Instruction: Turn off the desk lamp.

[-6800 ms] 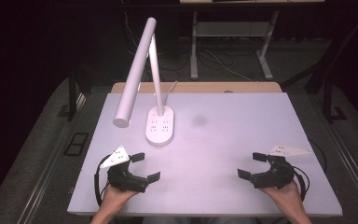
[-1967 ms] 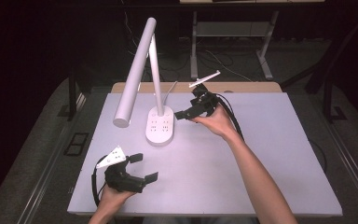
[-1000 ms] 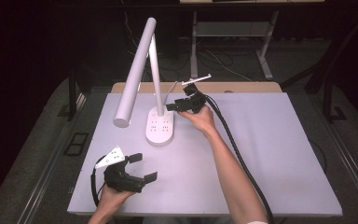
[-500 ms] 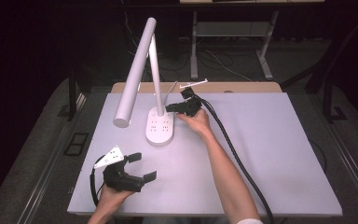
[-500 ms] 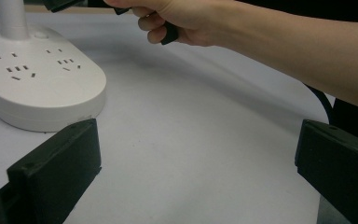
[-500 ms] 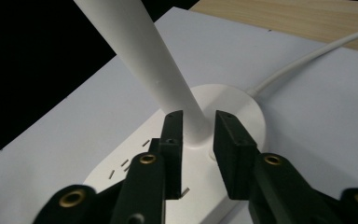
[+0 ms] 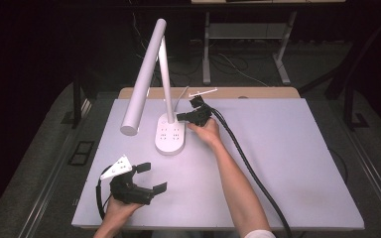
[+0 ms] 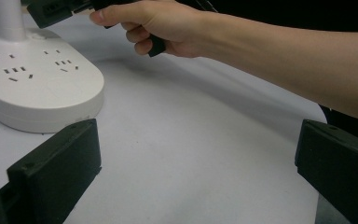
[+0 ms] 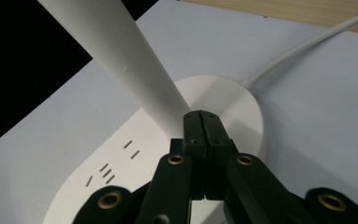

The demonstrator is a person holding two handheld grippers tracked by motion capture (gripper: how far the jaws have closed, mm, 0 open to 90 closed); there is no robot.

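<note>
Reaching over the desk lamp's base [image 7: 170, 135], the right gripper [image 7: 184, 117] has its jaws pressed flat together with nothing between them, tips right at the foot of the lamp's stem [image 9: 121, 65] above the base's sockets. That lamp sits toward the table's [image 7: 297, 163] back left. Down at the near edge, the left gripper [image 7: 151, 177] rests with jaws spread wide, empty.
</note>
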